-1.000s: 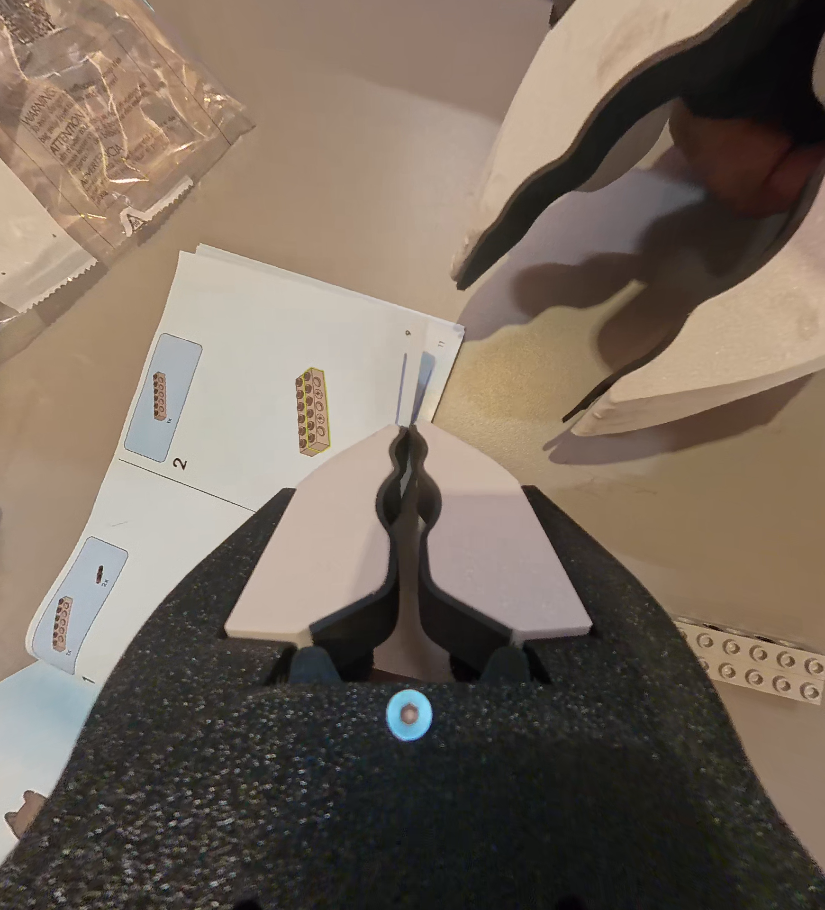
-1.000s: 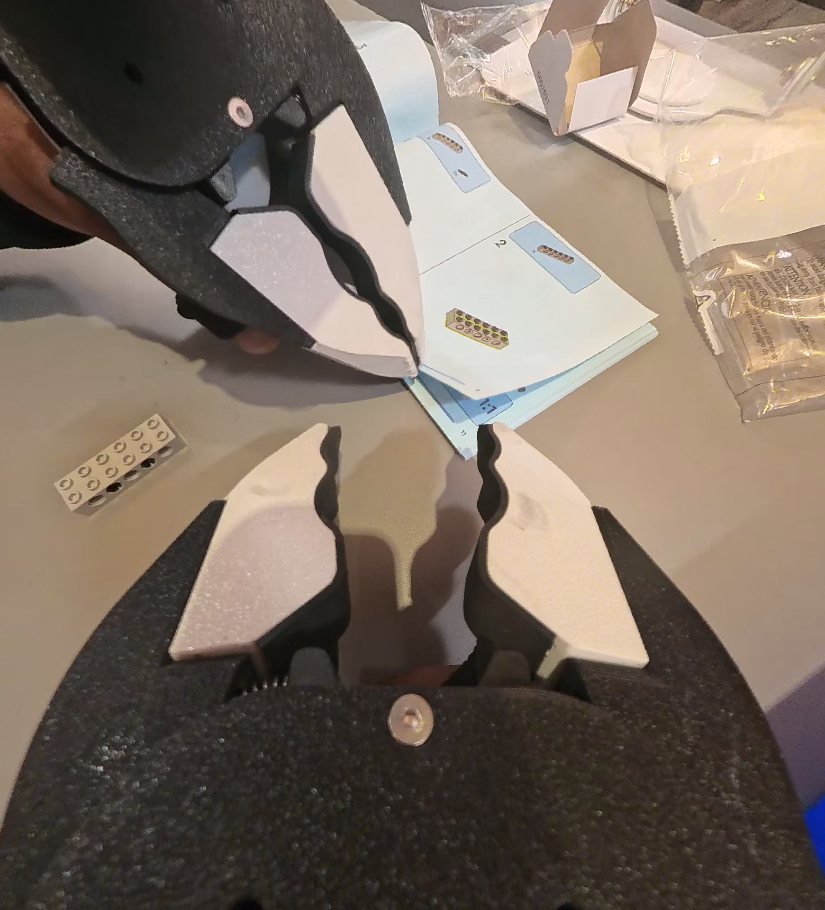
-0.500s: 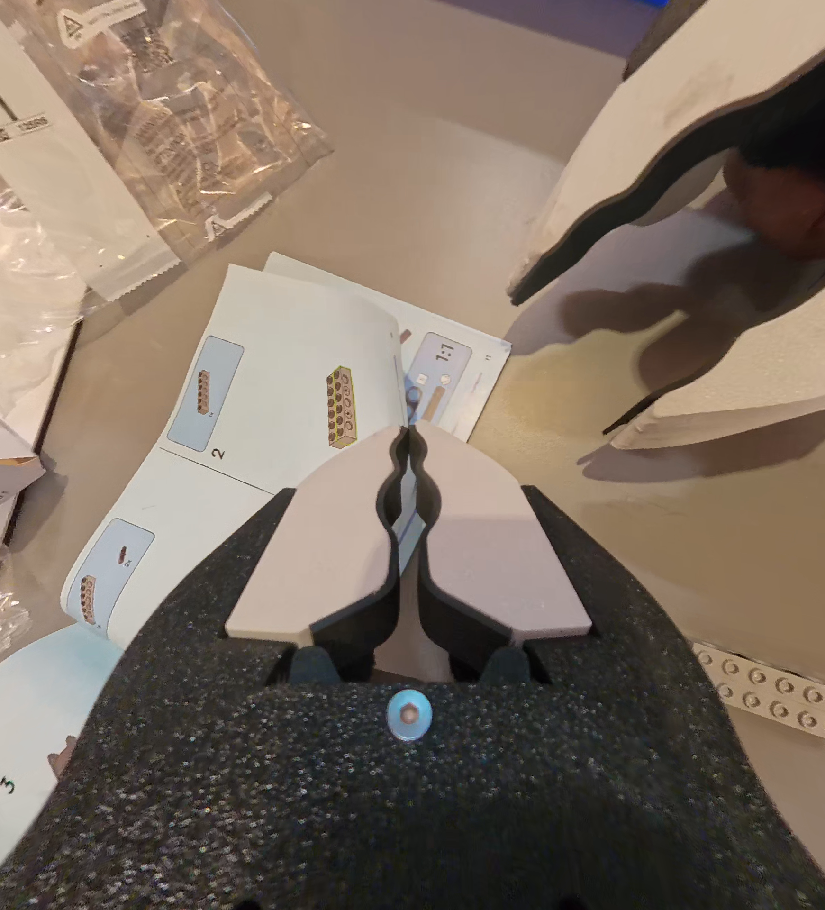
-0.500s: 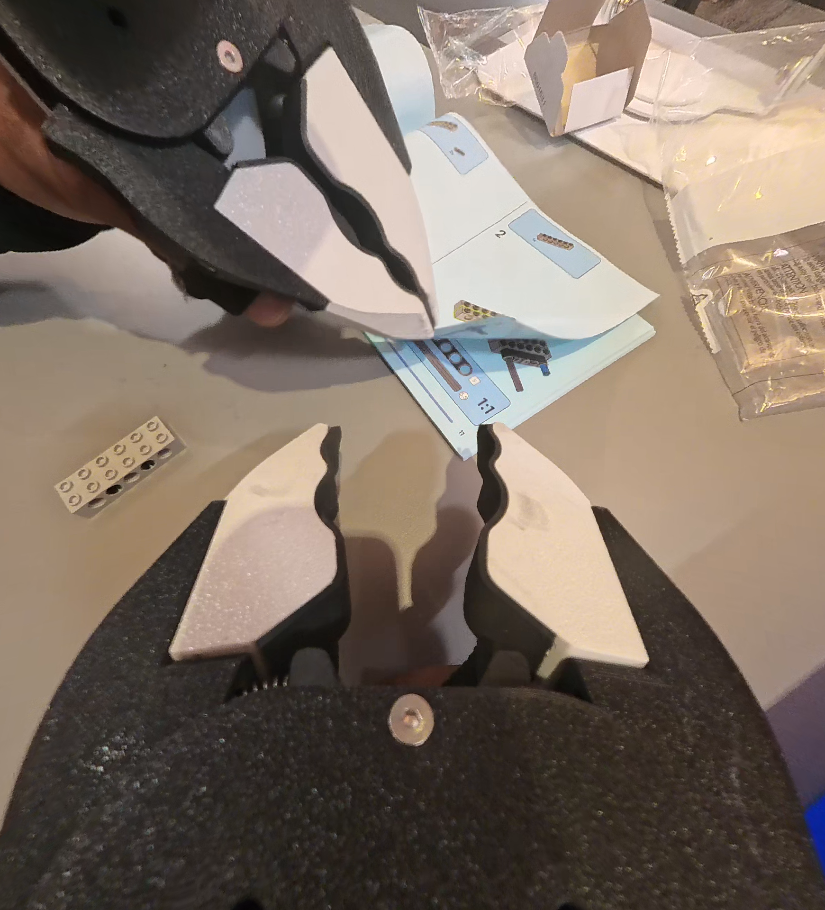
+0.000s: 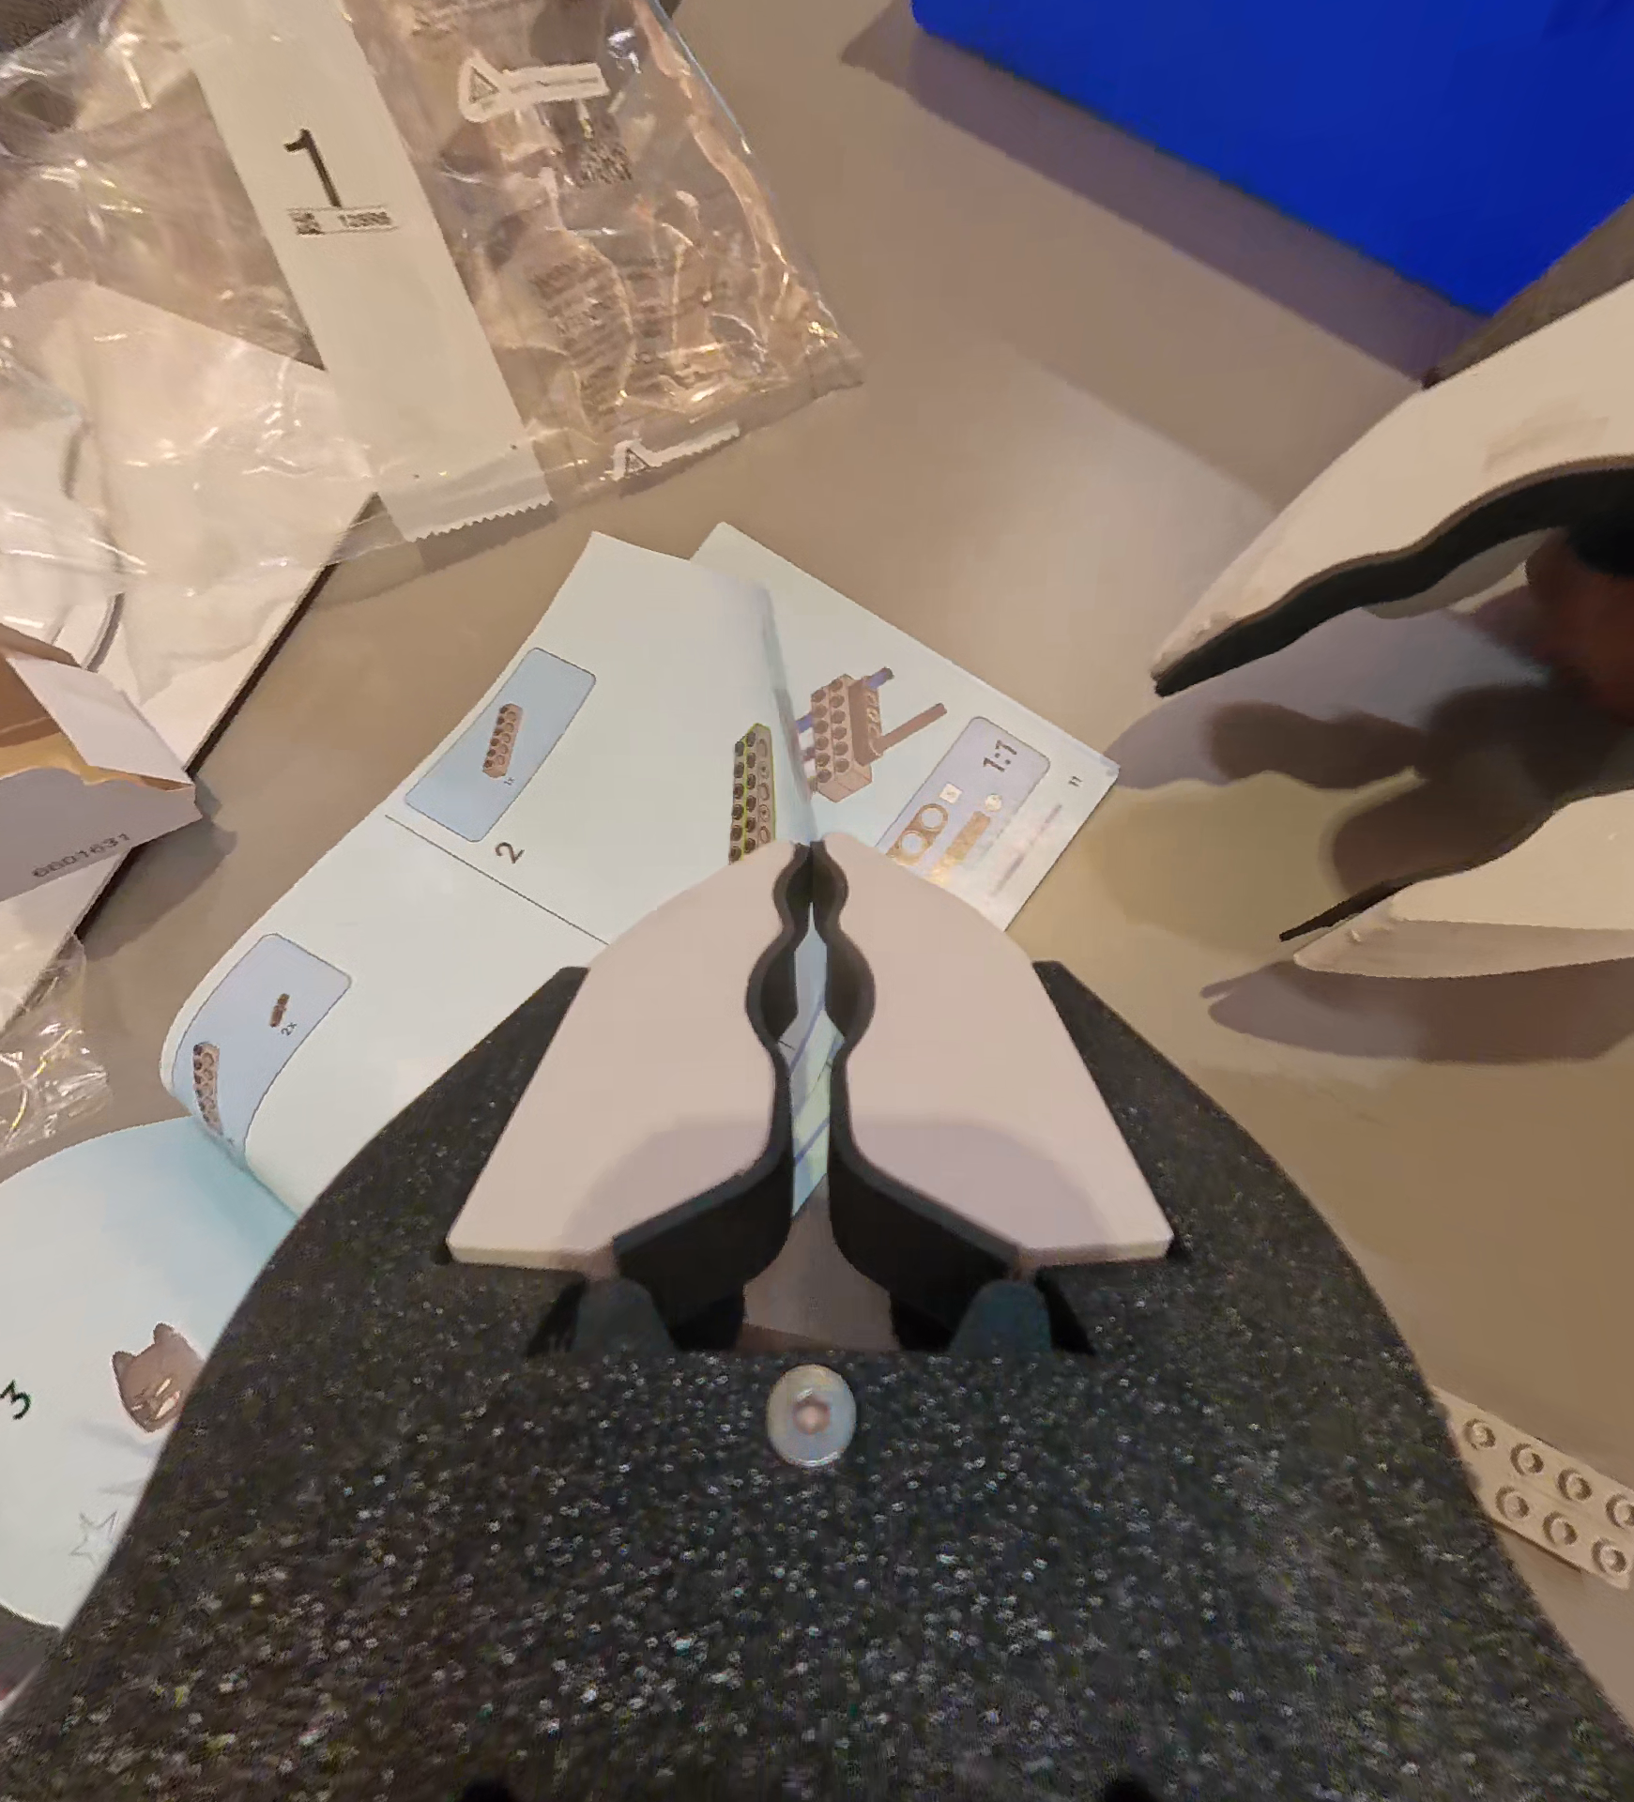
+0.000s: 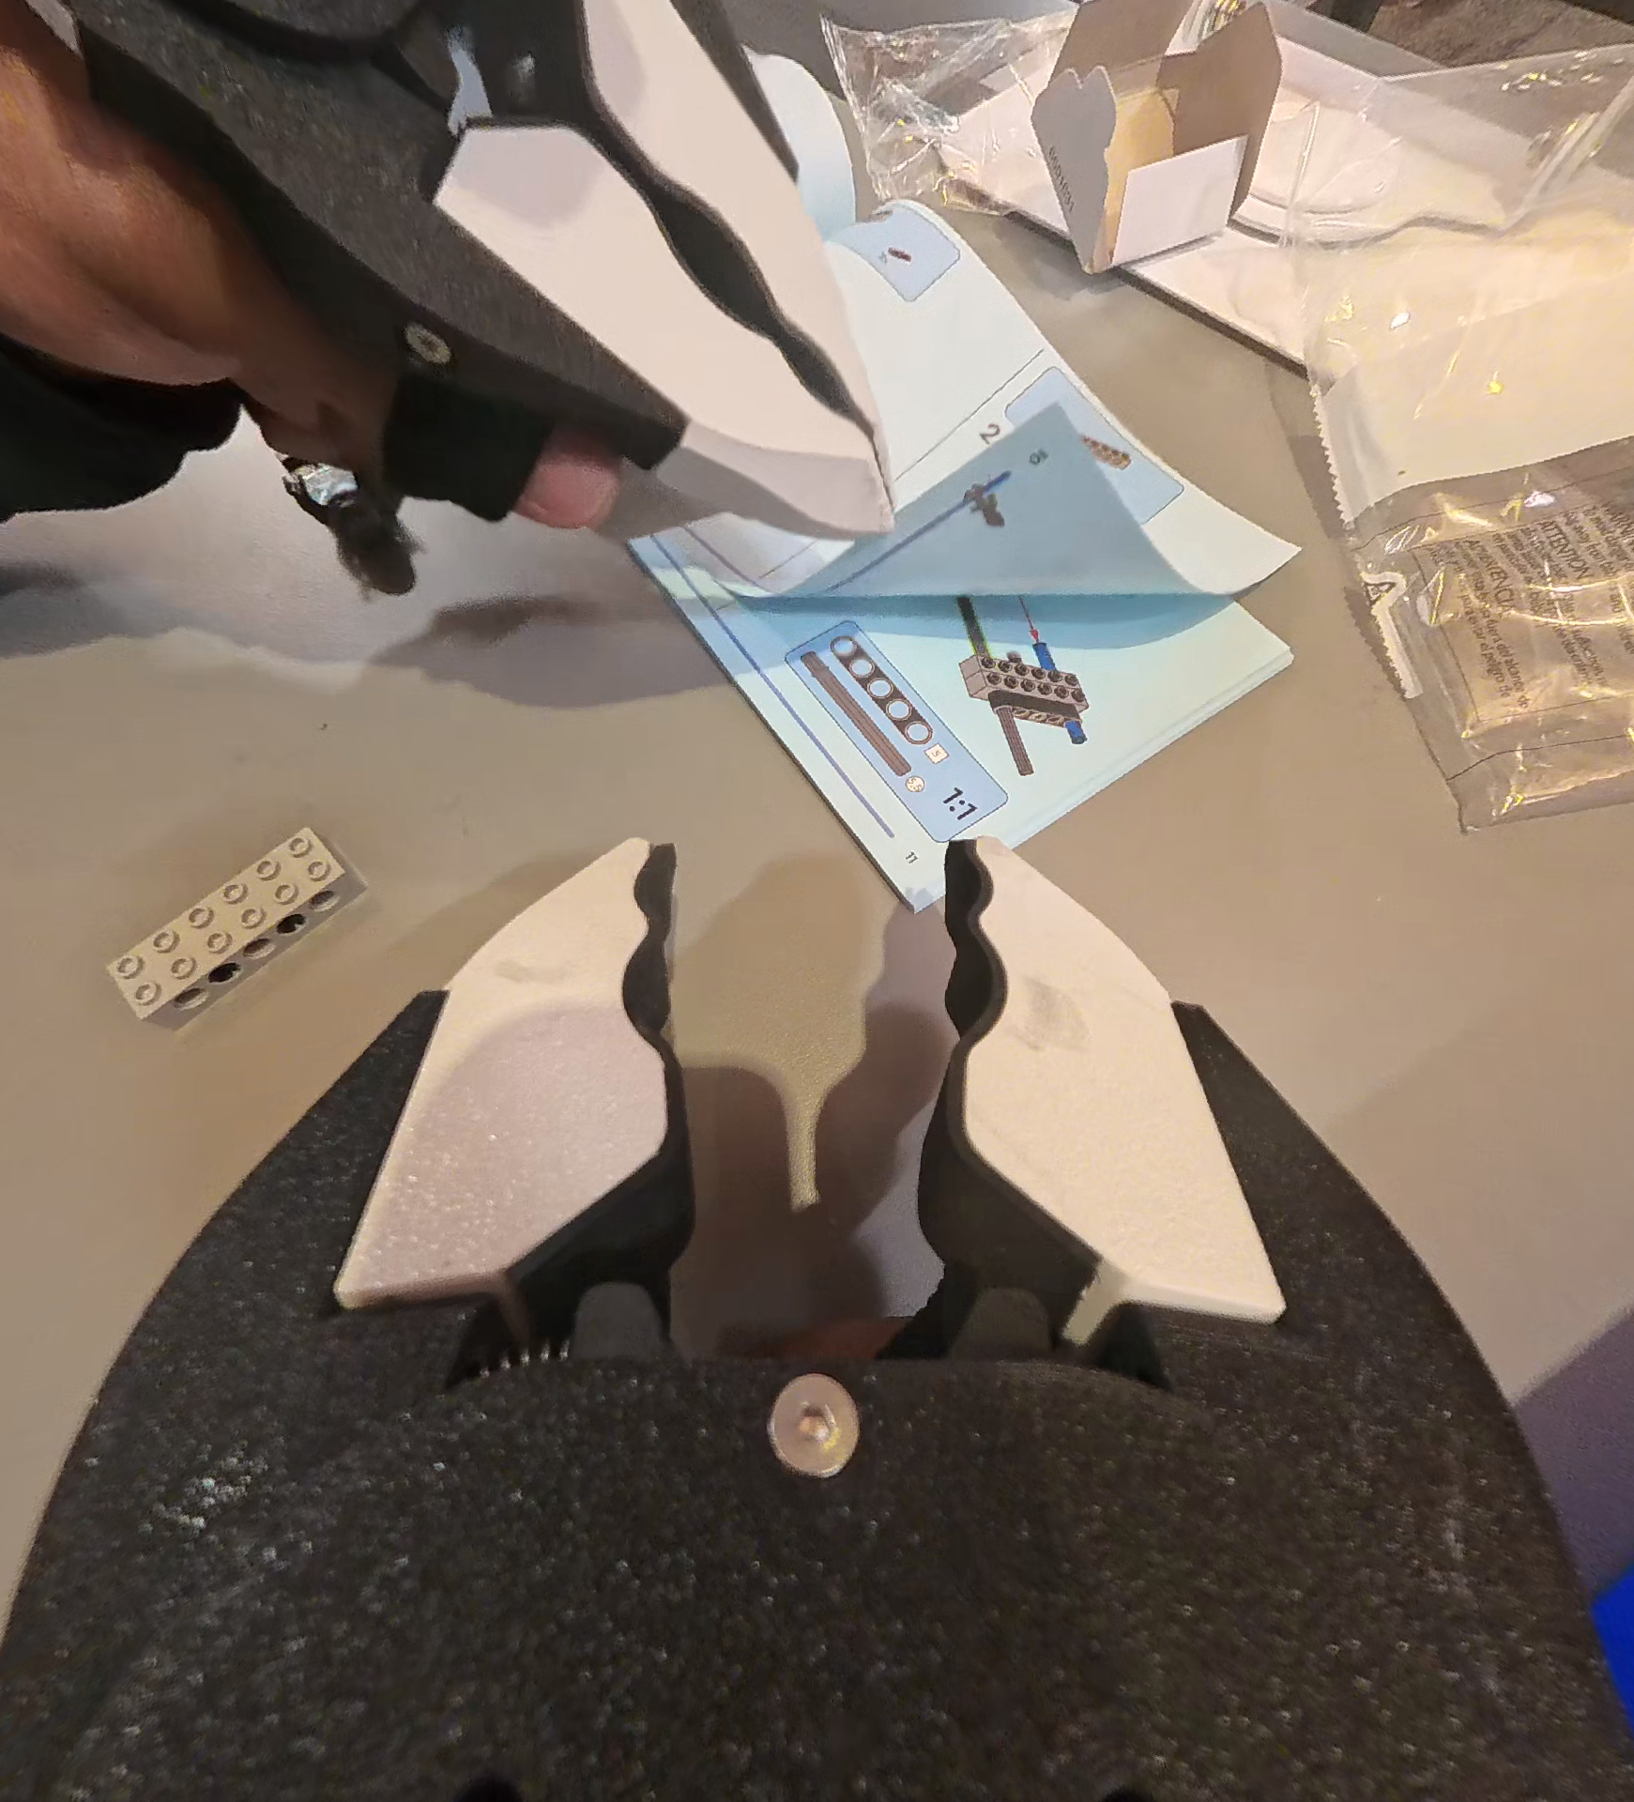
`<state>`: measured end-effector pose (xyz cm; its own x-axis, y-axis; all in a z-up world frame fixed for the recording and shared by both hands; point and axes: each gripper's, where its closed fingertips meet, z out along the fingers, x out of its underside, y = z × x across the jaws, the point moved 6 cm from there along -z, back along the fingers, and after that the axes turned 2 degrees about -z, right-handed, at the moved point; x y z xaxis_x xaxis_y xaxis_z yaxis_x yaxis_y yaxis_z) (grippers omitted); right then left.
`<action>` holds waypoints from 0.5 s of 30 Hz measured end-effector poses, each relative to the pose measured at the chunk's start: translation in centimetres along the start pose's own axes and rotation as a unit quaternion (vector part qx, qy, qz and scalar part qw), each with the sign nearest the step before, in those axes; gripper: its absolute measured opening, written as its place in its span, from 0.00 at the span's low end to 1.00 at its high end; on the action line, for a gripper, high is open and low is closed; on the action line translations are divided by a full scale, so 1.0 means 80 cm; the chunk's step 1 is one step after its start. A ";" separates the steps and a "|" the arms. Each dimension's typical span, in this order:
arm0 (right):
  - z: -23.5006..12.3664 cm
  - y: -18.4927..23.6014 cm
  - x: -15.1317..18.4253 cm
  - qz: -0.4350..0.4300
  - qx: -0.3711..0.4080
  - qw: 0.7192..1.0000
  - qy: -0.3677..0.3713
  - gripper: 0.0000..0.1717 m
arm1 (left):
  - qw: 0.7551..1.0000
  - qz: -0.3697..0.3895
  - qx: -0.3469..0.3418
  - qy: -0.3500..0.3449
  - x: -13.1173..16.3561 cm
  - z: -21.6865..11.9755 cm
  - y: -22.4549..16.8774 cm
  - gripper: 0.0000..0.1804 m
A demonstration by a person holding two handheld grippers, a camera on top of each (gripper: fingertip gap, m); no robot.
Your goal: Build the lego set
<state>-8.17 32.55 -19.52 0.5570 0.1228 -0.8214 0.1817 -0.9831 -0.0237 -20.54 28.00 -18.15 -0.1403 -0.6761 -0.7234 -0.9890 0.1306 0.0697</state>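
Left tongs (image 5: 811,858): pinched shut on the edge of a page (image 6: 1037,527) of the light-blue instruction booklet (image 6: 1134,722); I've got that page peeled up and curling over the one beneath.
Right tongs (image 6: 808,858): standing wide apart with nothing in them, hovering low over the table (image 6: 403,761), the right tip just at the booklet's near corner.
Booklet: lies flat on the table between the two tongs, just ahead of my right one; only the top page is raised.
Grey brick (image 6: 237,926): a studded block with side holes, alone on the table left of my right tongs, apart from everything.
Around it: clear plastic bags (image 6: 1554,605) to the right of the booklet, a small open cardboard box (image 6: 1154,146) behind.
Step in hand: as I read it, a page turn, caught mid-lift.
What the pinch calls for: a gentle grip on thin paper; I'd judge any sideways tug risks tearing or dragging the whole booklet.
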 end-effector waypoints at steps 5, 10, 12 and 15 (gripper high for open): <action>0.000 0.000 0.000 -0.001 0.000 1.000 0.000 0.32 | 0.999 -0.029 -0.006 -0.025 -0.002 -0.007 0.006 0.00; 0.001 0.001 0.000 -0.005 0.002 1.000 0.003 0.32 | 0.998 -0.046 -0.015 -0.045 -0.004 -0.010 0.010 0.00; 0.001 0.002 0.000 -0.007 0.004 1.000 0.003 0.32 | 0.997 -0.056 -0.020 -0.057 -0.006 -0.014 0.013 0.00; 0.001 0.002 0.000 -0.008 0.004 1.000 0.004 0.32 | 0.994 -0.079 -0.031 -0.074 -0.007 -0.019 0.021 0.00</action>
<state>-8.20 32.40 -19.59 0.5608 0.1398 -0.8160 0.1839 -0.9820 -0.0418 -22.17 27.47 -16.57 0.0207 -0.5703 -0.8212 -0.9998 -0.0167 -0.0136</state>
